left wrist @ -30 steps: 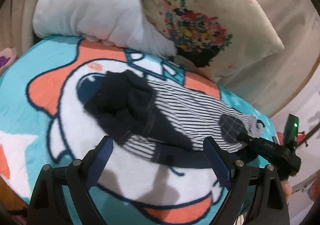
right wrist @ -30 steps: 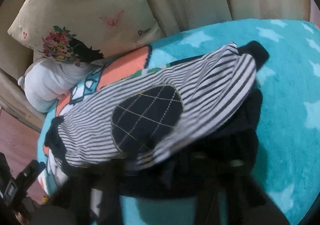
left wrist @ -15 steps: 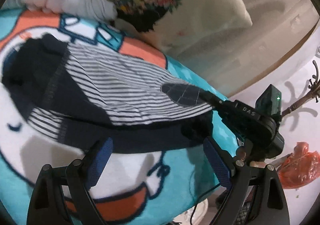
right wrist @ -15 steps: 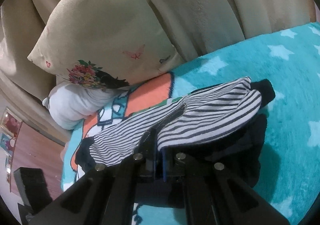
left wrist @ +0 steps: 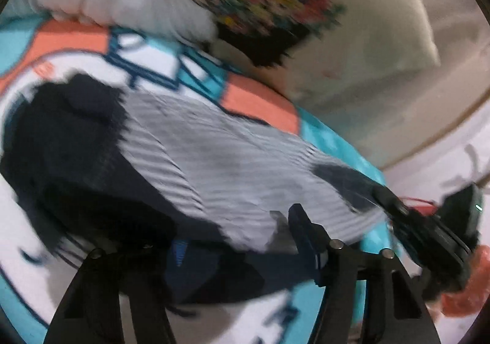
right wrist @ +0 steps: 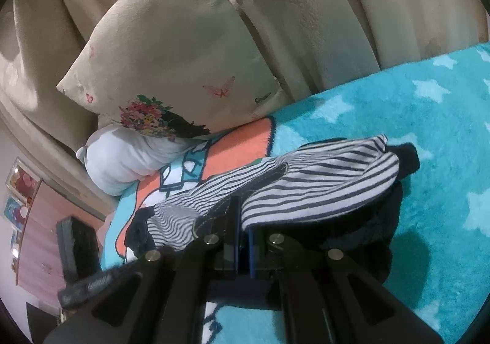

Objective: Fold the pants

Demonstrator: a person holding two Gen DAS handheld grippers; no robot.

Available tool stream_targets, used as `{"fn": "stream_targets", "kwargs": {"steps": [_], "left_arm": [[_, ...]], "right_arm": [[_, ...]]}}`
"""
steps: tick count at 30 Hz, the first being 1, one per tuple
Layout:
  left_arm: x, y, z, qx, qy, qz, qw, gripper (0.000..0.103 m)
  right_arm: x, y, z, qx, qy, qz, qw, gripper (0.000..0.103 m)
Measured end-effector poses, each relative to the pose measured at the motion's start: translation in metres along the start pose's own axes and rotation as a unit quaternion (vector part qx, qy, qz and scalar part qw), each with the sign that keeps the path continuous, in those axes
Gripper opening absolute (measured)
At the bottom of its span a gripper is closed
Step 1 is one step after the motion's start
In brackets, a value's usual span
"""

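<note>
Pants [right wrist: 309,187], one pair, striped with navy parts, are laid on the turquoise blanket [right wrist: 398,117] below the floral cushion [right wrist: 183,68]. The left-wrist view is blurred; the left gripper [left wrist: 239,240] has narrowed since half a second ago, its fingers half buried in cloth, grip uncertain. The right gripper [right wrist: 242,230] is clamped on the striped hem as before. One white plush [right wrist: 122,163] is counted beside the cushion.

Beige curtain [right wrist: 321,7] (folds), pink wall [right wrist: 39,240].
</note>
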State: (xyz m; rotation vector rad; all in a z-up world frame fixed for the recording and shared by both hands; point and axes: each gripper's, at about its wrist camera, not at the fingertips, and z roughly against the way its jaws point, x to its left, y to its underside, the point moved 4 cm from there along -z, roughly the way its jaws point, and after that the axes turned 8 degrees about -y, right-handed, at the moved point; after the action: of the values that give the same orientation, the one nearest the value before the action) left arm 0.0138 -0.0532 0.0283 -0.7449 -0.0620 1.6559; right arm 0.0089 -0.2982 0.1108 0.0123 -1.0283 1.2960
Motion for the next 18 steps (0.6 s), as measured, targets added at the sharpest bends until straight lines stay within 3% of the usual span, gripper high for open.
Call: {"fn": "stream_targets", "kwargs": {"steps": [4,10,14,18], "left_arm": [[0.003,-0.036,-0.004,-0.032,-0.053,-0.015,0.998,0.066],[0.0,-0.097,-0.022,-0.064,-0.128,-0.054,0.9882,0.067],[0.006,-0.113,-0.019,-0.074,-0.13,-0.069,0.9864,0.067],[0.015,-0.131,-0.007,-0.075,-0.106,-0.067,0.9893,0.067]], "right_arm": [[0.009,-0.012,-0.011,0.008,0.017,0.027,0.999,0.004],[0.017,-0.055,-0.065,0.042,0.058,0.063,0.995,0.004],[0.005,-0.075,-0.1,0.055,0.099,0.085,0.99,0.006],[-0.017,-0.084,-0.12,0.05,0.124,0.066,0.989,0.018]]}}
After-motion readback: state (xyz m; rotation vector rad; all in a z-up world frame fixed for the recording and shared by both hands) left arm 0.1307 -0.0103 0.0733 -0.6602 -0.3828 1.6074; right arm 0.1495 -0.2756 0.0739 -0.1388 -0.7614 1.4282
